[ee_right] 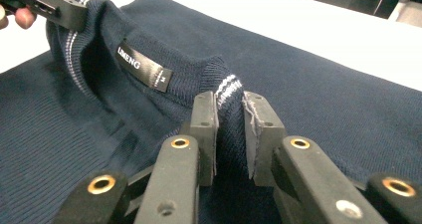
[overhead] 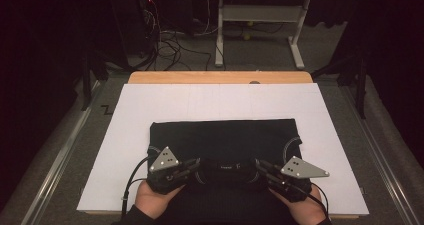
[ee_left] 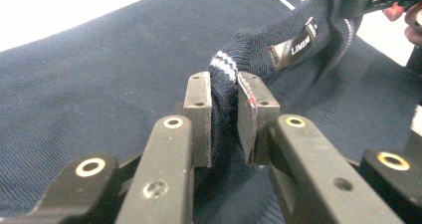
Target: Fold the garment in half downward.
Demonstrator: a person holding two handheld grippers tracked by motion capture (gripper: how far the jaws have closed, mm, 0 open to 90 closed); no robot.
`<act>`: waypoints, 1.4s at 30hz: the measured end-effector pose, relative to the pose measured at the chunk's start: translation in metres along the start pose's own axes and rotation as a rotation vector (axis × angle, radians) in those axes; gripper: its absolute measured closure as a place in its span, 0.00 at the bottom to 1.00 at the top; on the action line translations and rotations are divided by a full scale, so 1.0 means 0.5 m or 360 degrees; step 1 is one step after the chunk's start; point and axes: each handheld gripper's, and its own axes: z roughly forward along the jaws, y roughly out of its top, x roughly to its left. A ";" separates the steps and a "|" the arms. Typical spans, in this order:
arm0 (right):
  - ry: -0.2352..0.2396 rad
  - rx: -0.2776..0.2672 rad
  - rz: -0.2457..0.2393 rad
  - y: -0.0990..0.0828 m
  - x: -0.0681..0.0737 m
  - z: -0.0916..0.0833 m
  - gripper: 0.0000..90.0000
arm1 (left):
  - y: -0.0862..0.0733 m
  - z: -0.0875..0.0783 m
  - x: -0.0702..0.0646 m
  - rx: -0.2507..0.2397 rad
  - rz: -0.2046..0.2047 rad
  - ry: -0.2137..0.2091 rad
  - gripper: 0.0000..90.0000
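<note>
Both grippers are working on a dark navy sweater (overhead: 223, 142) that is lying on a white sheet (overhead: 125, 135) over the table. In the high view, the left gripper (overhead: 194, 166) and the right gripper (overhead: 261, 168) are gripping the near part of the sweater on either side of its neck label (overhead: 227, 167), while the far part is lying flat and squared on the sheet beyond the label.

In the left gripper view, the left gripper (ee_left: 224, 119) is pinching the striped collar rib (ee_left: 224, 64) between nearly closed jaws, with the label (ee_left: 291, 49) just beyond it.

In the right gripper view, the right gripper (ee_right: 230, 134) is clamping the same striped rib (ee_right: 230, 89) in the same way, the label (ee_right: 144, 67) hanging to one side.

Judging from this, the garment is already partly folded, and a collar-end fold is under way; carrying it over, laying it down and letting go are still ahead.
</note>
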 end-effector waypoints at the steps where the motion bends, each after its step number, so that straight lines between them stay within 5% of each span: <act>1: 0.0003 -0.0005 0.0002 -0.001 0.004 -0.004 0.86 | -0.001 -0.003 -0.003 -0.0005 0.0005 -0.0002 0.81; 20: 0.0046 -0.0002 -0.0019 -0.023 0.031 -0.043 0.86 | -0.028 -0.024 -0.036 0.0006 0.0032 -0.0043 0.81; 31: 0.0117 0.0151 -0.0037 -0.058 0.057 -0.044 0.85 | -0.075 -0.009 -0.068 0.0169 0.0070 -0.0098 0.81; 42: 0.0131 0.0206 -0.0074 -0.076 0.072 -0.054 0.84 | -0.084 -0.014 -0.082 0.0189 0.0078 -0.0104 0.78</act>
